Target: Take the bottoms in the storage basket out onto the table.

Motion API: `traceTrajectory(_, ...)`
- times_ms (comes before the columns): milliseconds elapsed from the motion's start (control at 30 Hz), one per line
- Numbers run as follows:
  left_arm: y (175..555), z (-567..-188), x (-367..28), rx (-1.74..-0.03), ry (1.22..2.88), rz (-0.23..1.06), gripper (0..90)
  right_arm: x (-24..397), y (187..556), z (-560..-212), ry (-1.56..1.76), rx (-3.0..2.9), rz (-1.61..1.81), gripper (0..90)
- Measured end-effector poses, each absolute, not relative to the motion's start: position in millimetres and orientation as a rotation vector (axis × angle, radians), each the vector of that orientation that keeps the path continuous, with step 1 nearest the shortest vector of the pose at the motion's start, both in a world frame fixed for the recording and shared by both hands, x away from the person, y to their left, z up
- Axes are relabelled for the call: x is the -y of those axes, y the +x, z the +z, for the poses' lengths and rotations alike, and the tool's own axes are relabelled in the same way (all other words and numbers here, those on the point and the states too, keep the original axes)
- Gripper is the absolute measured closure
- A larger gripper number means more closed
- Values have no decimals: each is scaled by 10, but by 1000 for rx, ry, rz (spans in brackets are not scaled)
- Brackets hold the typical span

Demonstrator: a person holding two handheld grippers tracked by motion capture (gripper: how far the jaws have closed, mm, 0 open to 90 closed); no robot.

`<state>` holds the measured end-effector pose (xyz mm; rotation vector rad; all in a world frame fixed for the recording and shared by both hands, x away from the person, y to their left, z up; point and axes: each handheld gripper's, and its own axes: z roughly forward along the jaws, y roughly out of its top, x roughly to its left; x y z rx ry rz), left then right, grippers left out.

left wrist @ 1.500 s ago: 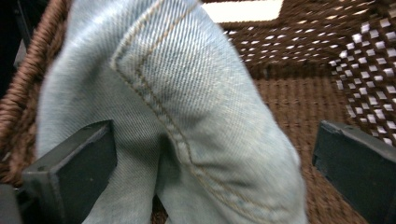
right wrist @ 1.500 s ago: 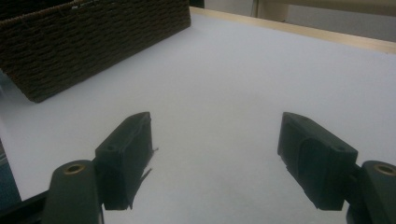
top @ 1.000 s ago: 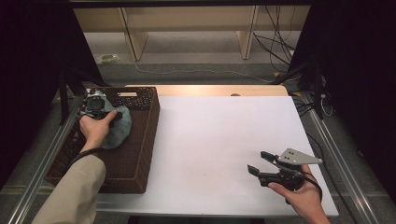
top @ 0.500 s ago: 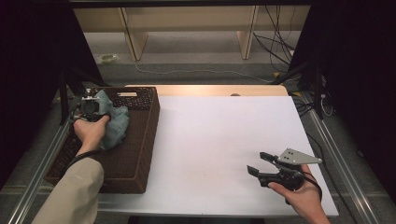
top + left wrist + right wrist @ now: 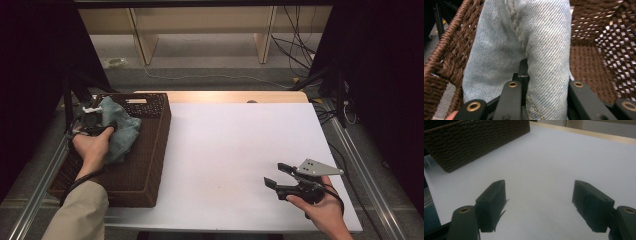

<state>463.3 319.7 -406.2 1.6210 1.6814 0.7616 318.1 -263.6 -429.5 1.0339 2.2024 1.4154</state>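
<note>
Pale blue denim cloth [image 5: 120,132], at the left of the high view, lies bunched in the far end of a dark brown wicker basket [image 5: 145,165]. In the left gripper view the denim [image 5: 524,50] hangs down the centre of the frame with its stitched seam running vertically, the woven basket wall [image 5: 599,50] behind it at right and the basket rim curving down the left edge. The left tongs [image 5: 92,122] have just been closing and now pinch a fold of the denim – the cloth is pressed between the two black jaws at the bottom of the left gripper view. The left hand [image 5: 92,147] grips the tool above the basket, a tan sleeve [image 5: 80,212] entering from the lower left corner. The basket stands on the left edge of the white worktop [image 5: 230,150]. At the lower right of the high view, well apart from the basket, the right tongs [image 5: 277,175] are spread – nothing between the jaws – just above bare worktop, held in the right hand [image 5: 322,207].
</note>
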Motion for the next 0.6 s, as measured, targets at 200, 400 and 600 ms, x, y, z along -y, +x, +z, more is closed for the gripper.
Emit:
traceTrajectory(200,4573,-4064,-3180,-1651,1616,774,741,2637,3179,-4293,1030,-2202,1417,282)
traceTrajectory(400,4518,-4012,-3159,-1616,1587,786,744,2653,3166,-4279,1017,-2201,1428,281)
traceTrajectory(600,4482,-3953,-3121,-1588,1578,805,745,2654,3165,-4281,1012,-2203,1429,282)
